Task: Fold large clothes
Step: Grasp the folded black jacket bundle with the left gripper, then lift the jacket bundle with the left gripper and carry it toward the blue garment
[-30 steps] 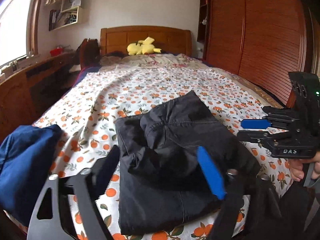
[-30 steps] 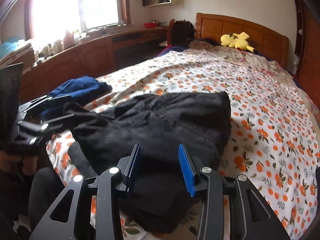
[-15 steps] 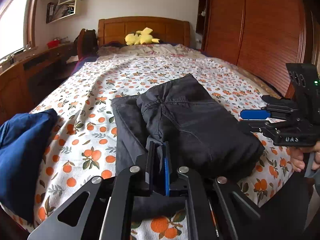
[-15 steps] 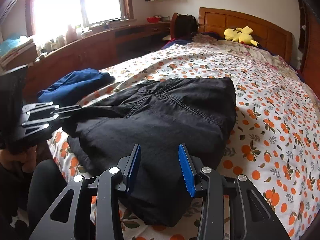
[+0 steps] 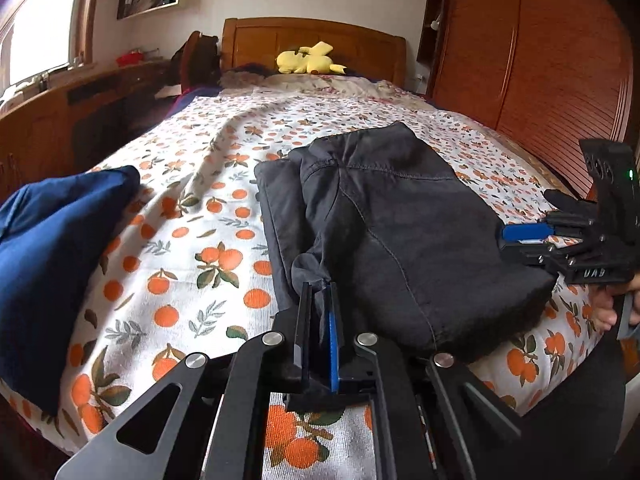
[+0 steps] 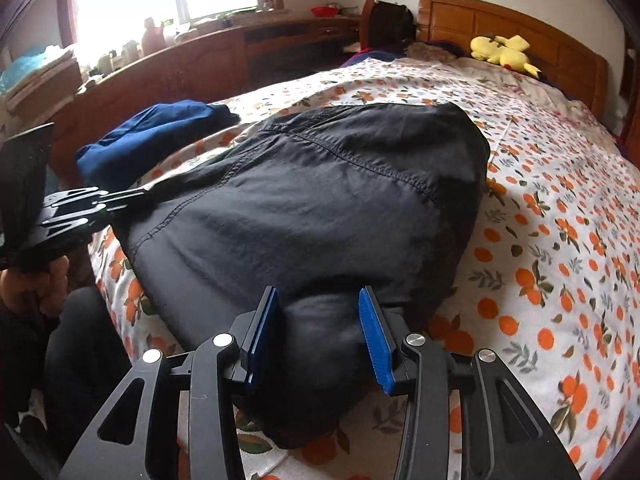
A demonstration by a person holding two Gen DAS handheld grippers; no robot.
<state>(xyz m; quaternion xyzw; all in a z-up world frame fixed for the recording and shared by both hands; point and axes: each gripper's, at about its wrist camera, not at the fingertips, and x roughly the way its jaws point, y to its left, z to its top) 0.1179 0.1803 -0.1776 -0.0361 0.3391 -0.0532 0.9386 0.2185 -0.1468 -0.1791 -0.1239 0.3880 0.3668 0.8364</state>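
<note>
Pinching a bunched fold of the black trousers (image 5: 384, 216), the left gripper (image 5: 318, 312) has its fingers closed on the fabric at the garment's near-left edge; cloth fills the narrow gap between the pads. Trousers lie folded into a thick stack on the orange-print bedsheet (image 5: 192, 248), near the foot edge of the bed, seams and topstitching visible on the upper layer. A thinner lower layer sticks out along the left side of the stack.

Right gripper (image 6: 320, 320): fingers apart, blue pads either side of a rounded bulge at the near end of the trousers (image 6: 320, 200). Whether the pads touch the cloth cannot be told; not clamped. In the left wrist view it (image 5: 520, 236) sits at the stack's right edge.

Blue garment (image 5: 52, 240) lies crumpled on the sheet, left of the trousers and apart from them. Yellow plush toy (image 5: 308, 64) rests by the wooden headboard (image 5: 360, 48). Wooden wardrobe (image 5: 540, 52) stands to the right of the bed.
</note>
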